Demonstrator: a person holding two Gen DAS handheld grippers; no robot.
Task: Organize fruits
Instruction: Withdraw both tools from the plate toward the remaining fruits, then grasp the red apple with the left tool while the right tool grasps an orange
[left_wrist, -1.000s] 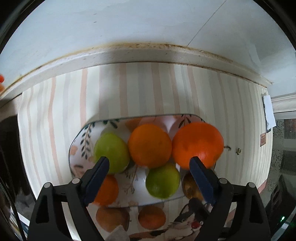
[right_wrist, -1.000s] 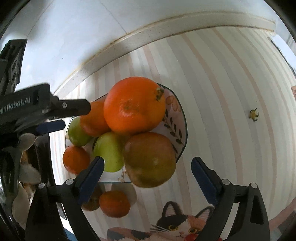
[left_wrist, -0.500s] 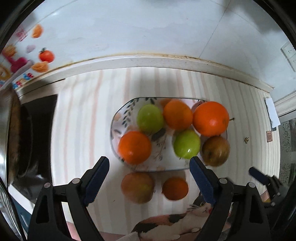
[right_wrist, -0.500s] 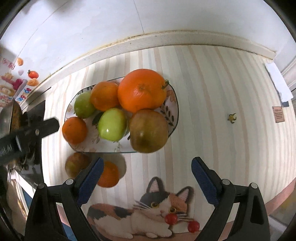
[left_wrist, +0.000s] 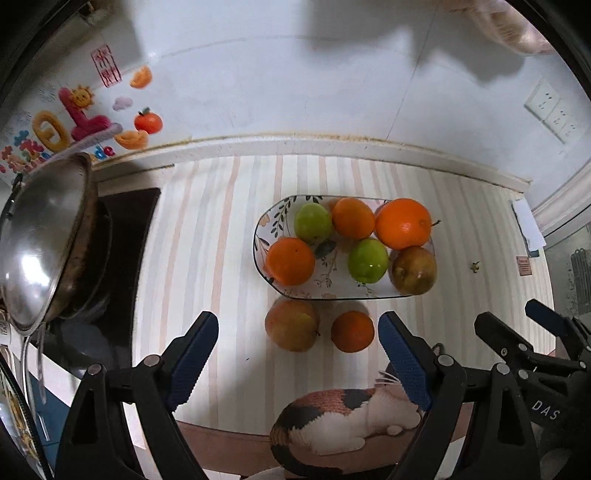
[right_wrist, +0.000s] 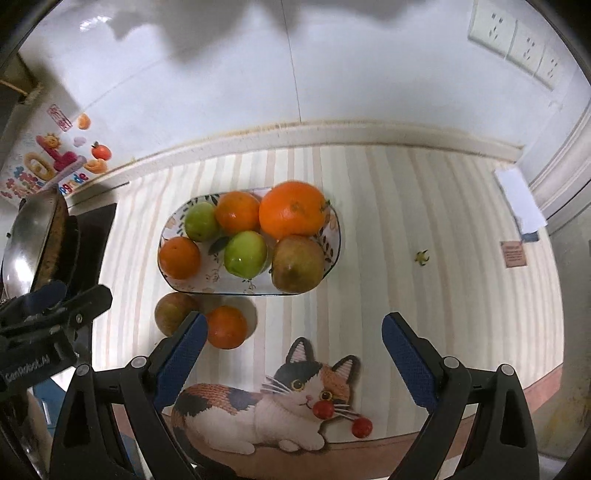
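Observation:
A floral plate (left_wrist: 266, 225) (right_wrist: 332, 254) on the striped mat holds several fruits: two green ones, oranges including a big one (left_wrist: 403, 223) (right_wrist: 292, 215), and a brownish apple (left_wrist: 413, 269) (right_wrist: 297, 264). A reddish apple (left_wrist: 291, 325) (right_wrist: 173, 312) and a small orange (left_wrist: 352, 331) (right_wrist: 226, 326) lie on the mat in front of the plate. My left gripper (left_wrist: 297, 356) is open and empty, hovering near these two. My right gripper (right_wrist: 291, 360) is open and empty, back over the cat print.
A steel wok (left_wrist: 40, 236) (right_wrist: 31, 236) sits on a dark stove at the left. The wall with stickers (left_wrist: 77, 122) runs behind. A cat print (right_wrist: 266, 402) marks the mat's front edge. A white paper (right_wrist: 519, 201) lies at the right.
Both grippers have pulled back and up from the plate, so the whole plate, the two loose fruits and the stove now show. The fruits have not moved.

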